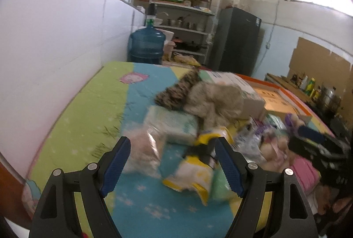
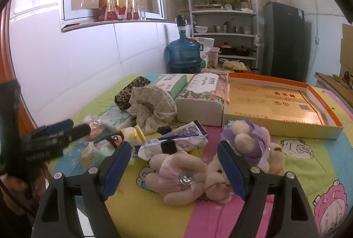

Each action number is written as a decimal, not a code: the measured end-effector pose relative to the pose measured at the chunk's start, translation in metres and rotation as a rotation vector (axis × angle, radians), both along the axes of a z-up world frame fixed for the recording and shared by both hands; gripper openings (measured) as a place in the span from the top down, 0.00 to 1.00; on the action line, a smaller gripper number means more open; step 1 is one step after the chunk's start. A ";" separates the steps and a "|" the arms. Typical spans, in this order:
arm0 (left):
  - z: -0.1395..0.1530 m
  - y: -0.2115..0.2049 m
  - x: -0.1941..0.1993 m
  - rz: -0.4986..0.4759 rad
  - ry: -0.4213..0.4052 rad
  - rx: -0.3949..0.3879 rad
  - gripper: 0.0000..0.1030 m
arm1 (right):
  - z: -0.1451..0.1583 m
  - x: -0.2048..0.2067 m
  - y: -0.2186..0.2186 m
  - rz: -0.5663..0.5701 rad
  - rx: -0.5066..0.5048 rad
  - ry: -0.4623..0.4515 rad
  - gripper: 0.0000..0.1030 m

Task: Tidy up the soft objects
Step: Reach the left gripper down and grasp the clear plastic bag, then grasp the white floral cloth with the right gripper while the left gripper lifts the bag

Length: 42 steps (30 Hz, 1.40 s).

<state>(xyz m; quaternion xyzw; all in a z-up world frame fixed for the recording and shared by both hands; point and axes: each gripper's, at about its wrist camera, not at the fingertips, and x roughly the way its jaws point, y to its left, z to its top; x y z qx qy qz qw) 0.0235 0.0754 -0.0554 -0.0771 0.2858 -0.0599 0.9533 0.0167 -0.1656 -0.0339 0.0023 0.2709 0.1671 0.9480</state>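
Observation:
In the right wrist view my right gripper is open over a teddy bear in a pink dress lying on the bed. A bear in a purple dress lies just right of it. Behind them are a wipes pack, a floral cloth, a leopard-print cloth and two tissue packs. My left gripper is open, blurred, above a clear bag and a yellow-white packet. It also shows at the left as the left gripper.
An open orange-rimmed cardboard box lies at the back right of the cartoon-print bed sheet. A white tiled wall runs along the left. Beyond the bed stand a blue water jug, a shelf rack and a dark fridge.

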 end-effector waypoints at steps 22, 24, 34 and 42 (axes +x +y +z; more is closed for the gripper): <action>-0.038 0.033 0.057 0.055 0.159 -0.042 0.47 | 0.004 0.009 0.012 0.032 -0.021 -0.022 0.24; -0.038 0.033 0.055 0.060 0.144 -0.046 0.47 | 0.009 0.012 0.017 0.057 -0.020 -0.038 0.28; -0.018 0.034 0.038 0.097 0.070 -0.038 0.48 | 0.004 0.078 0.038 0.170 0.015 0.086 0.52; -0.012 0.031 0.039 0.059 0.046 -0.071 0.48 | -0.003 0.115 0.045 0.160 -0.019 0.181 0.52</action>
